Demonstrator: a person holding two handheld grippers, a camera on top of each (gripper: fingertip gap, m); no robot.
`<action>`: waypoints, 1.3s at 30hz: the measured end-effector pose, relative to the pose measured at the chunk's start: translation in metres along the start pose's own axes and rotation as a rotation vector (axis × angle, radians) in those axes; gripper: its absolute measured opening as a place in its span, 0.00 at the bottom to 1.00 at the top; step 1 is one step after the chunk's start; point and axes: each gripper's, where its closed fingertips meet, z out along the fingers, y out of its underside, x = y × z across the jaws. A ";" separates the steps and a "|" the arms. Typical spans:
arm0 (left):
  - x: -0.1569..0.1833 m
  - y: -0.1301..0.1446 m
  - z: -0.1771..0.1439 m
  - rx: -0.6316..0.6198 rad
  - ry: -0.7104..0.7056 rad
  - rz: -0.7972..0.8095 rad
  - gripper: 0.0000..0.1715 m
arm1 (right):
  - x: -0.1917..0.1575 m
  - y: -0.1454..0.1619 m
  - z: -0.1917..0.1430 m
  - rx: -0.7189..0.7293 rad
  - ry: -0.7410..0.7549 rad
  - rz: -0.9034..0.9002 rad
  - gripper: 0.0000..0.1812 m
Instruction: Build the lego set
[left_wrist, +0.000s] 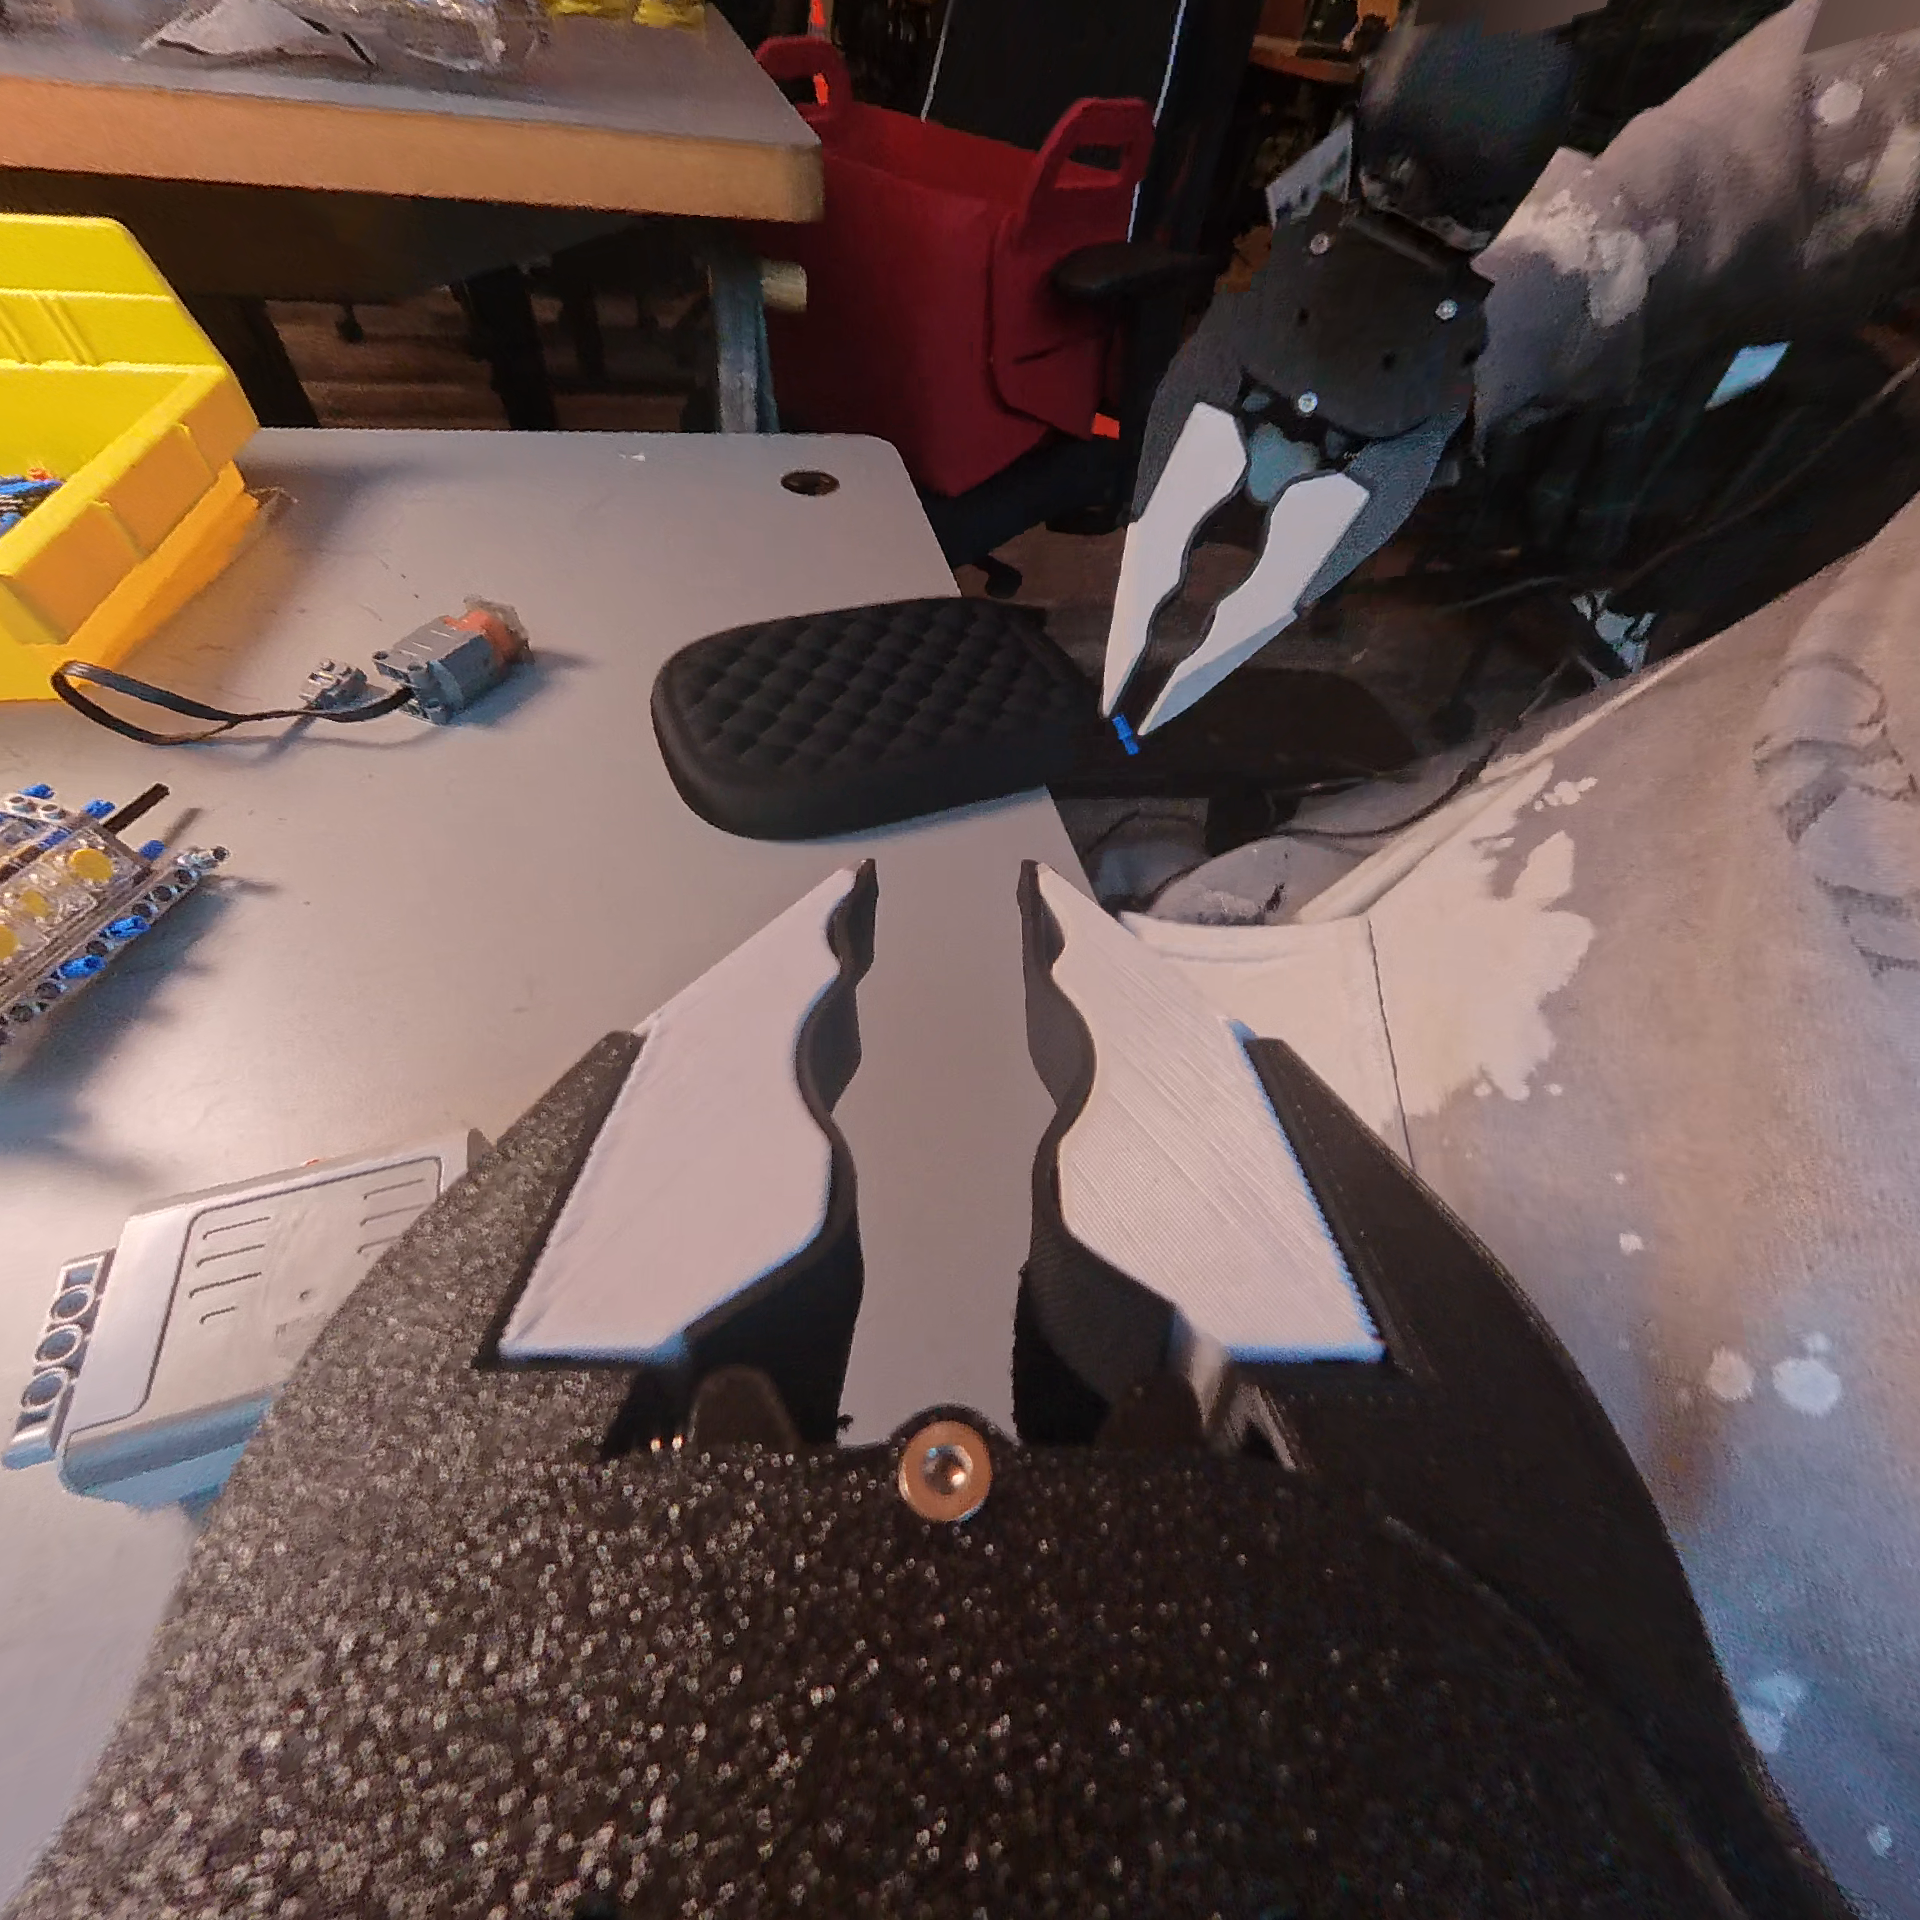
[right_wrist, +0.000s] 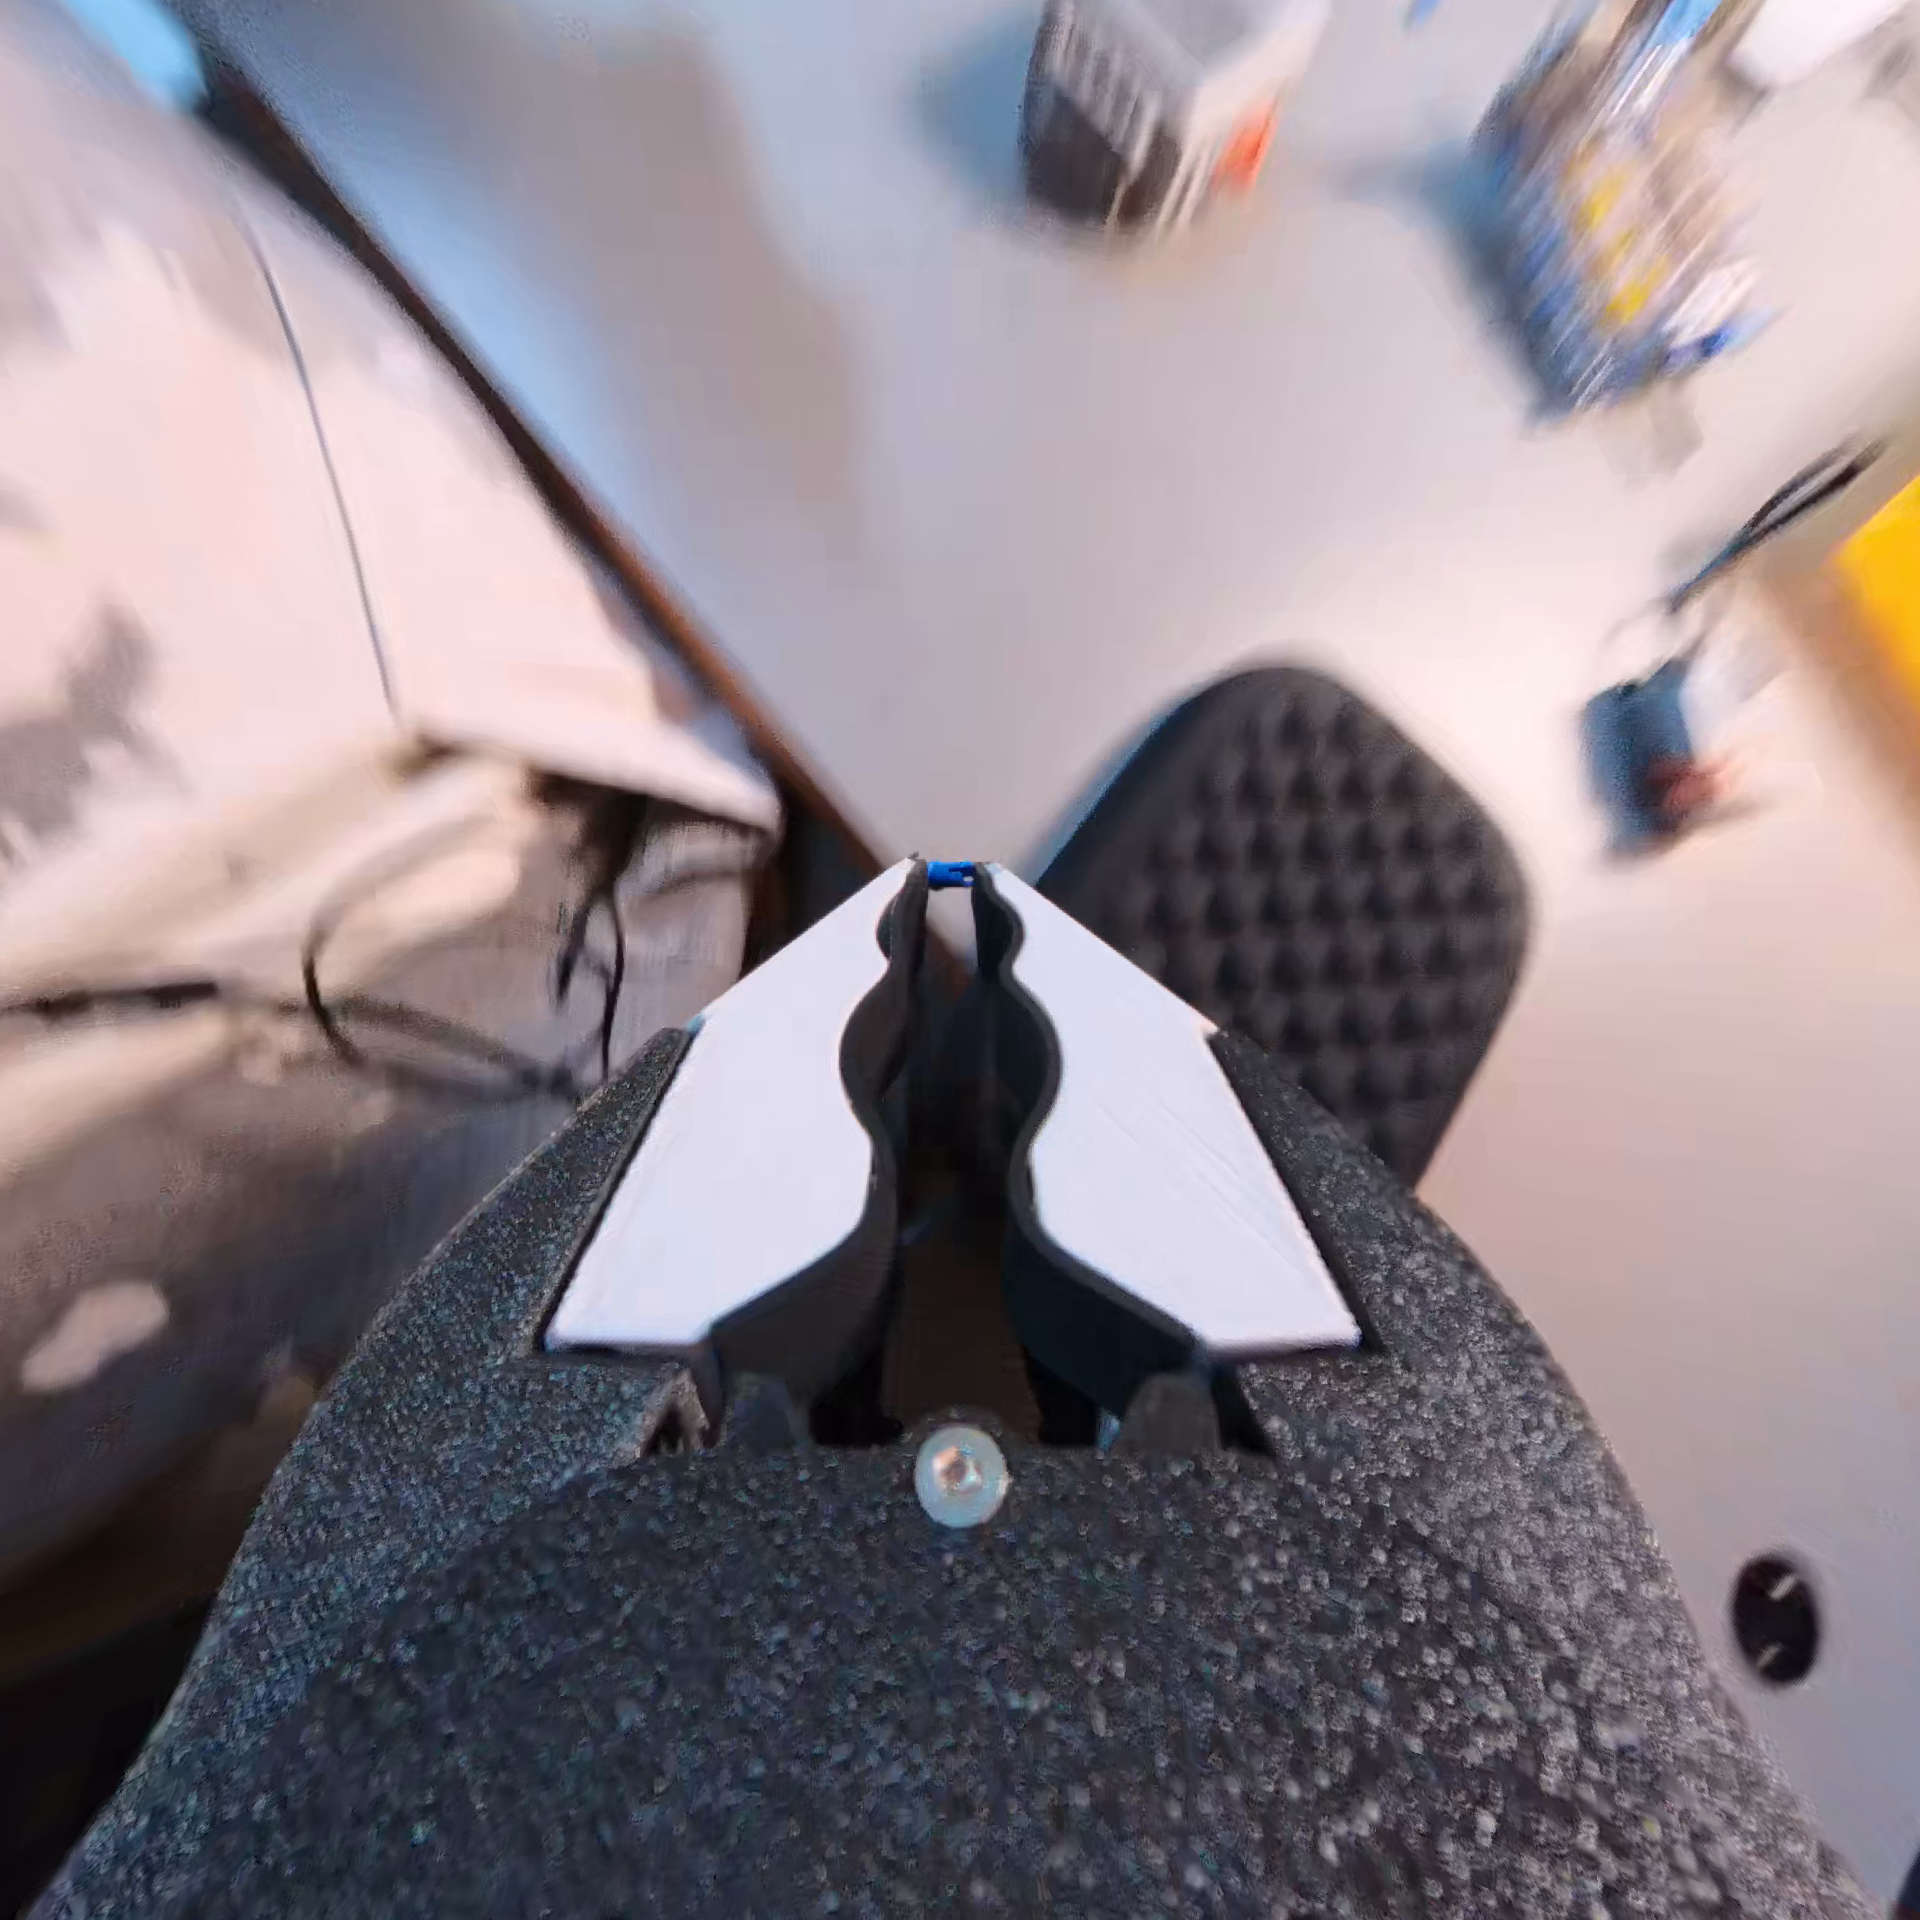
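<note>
Blue pin (right_wrist: 950, 874), tiny and plastic, sits pinched at the very tips of the right gripper (right_wrist: 948, 868), whose jaws are nearly closed on it; it lies crosswise between the tips in the right wrist view. From the left wrist view the same right gripper (left_wrist: 1127, 725) hangs tip-down ahead and to the right, off the grey table's (left_wrist: 582, 935) edge, above a black quilted armrest pad (left_wrist: 862, 707). The left gripper (left_wrist: 948, 883) hovers low over the table, jaws parted wide with nothing between them. The pin (left_wrist: 1122, 727) is well ahead of the left gripper's tips. To the left lie a grey motor with black cable (left_wrist: 447, 660), a beam assembly with blue pins (left_wrist: 94, 894), a grey battery box (left_wrist: 239, 1309) and a yellow bin (left_wrist: 104, 457).
</note>
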 end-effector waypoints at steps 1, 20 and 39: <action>-0.001 -0.006 0.002 0.036 -0.004 -0.023 0.15 | 0.008 -0.027 -0.003 0.085 0.019 -0.019 0.04; -0.052 -0.037 -0.061 0.449 0.213 -0.572 0.15 | 0.034 -0.217 0.082 0.497 -0.357 -0.440 0.05; -0.071 -0.036 -0.073 0.538 0.253 -0.706 0.03 | 0.046 -0.235 0.097 0.566 -0.404 -0.473 0.04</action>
